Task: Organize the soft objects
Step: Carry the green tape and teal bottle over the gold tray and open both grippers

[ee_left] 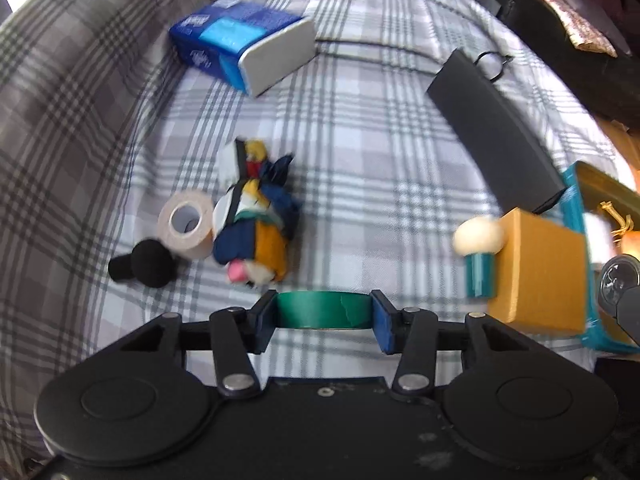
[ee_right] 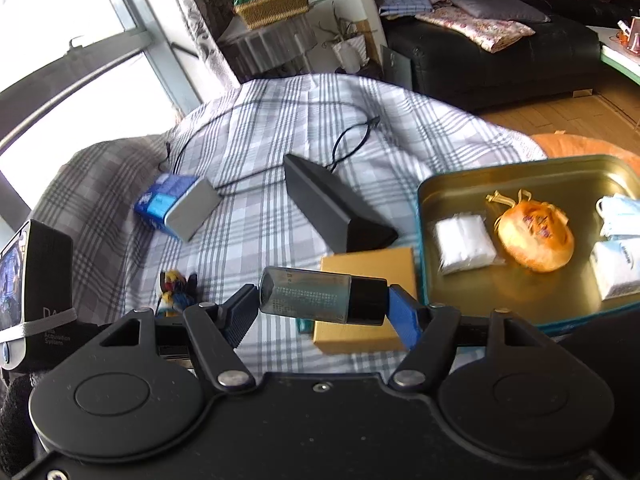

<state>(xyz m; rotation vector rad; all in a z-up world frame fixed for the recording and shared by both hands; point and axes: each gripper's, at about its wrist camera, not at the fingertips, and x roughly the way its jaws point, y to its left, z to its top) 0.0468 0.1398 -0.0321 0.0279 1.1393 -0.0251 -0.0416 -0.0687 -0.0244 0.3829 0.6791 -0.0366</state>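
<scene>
My left gripper (ee_left: 322, 322) is shut on a green tape roll (ee_left: 320, 308), its blue pads (ee_left: 264, 322) pressing both sides just above the plaid cover. Beyond it lie a colourful plush toy (ee_left: 256, 220), a beige tape roll (ee_left: 186, 226) and a black foam knob (ee_left: 142, 264). My right gripper (ee_right: 324, 304) is shut on a dark see-through bottle with a black cap (ee_right: 320, 294), held sideways. To its right a gold tray with a teal rim (ee_right: 520, 176) holds an orange pouch (ee_right: 534, 240), a white packet (ee_right: 464, 244) and tissue packs (ee_right: 618, 268).
A blue tissue pack (ee_left: 240, 46), a long black prism-shaped box (ee_left: 496, 128), a yellow box (ee_left: 540, 272) and a cream ball on a teal peg (ee_left: 480, 256) lie on the plaid cover (ee_left: 360, 184). A black cable (ee_right: 280, 120) runs across the far side. The sofa (ee_right: 500, 52) stands behind.
</scene>
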